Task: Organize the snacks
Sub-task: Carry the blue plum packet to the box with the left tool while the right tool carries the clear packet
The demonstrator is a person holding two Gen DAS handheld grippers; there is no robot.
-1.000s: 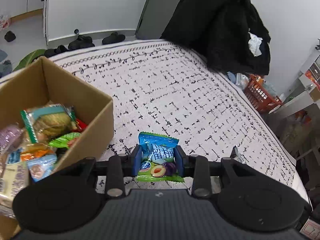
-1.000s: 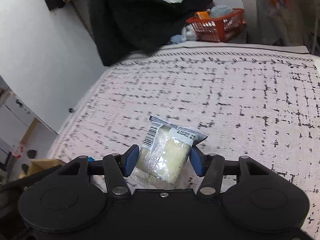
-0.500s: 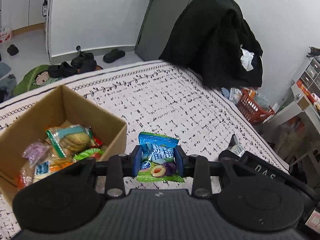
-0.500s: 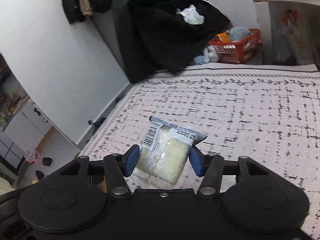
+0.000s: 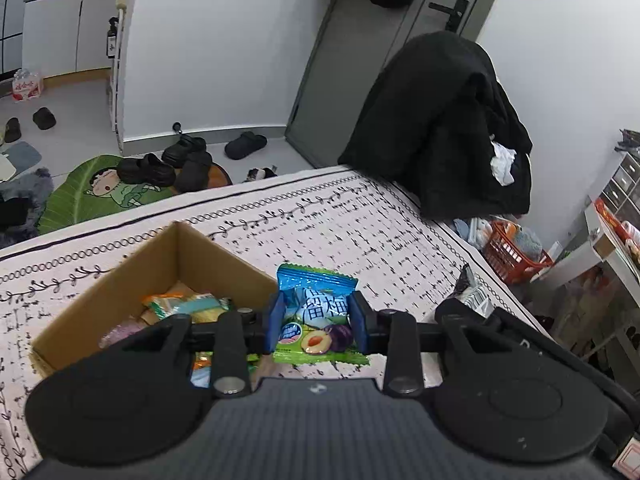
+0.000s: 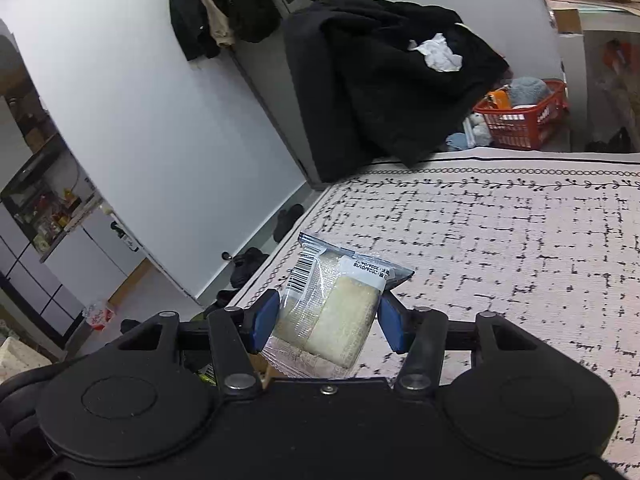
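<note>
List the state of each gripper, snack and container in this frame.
left gripper: shut on the plum candy packet.
plum candy packet: held upright, off the cloth.
right gripper: shut on the clear cracker packet.
clear cracker packet: held, tilted.
cardboard box: open, snacks inside.
door: closed.

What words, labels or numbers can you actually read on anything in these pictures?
"溜梅": large characters on the blue-green plum candy packet in the left gripper.
"2026/01/18": upside-down date print on the clear cracker packet in the right gripper; the digits are small, so partly uncertain.
Barcode on the same packet: its numbers are too small to read.
Wrappers in the cardboard box: too blurred to read.
</note>
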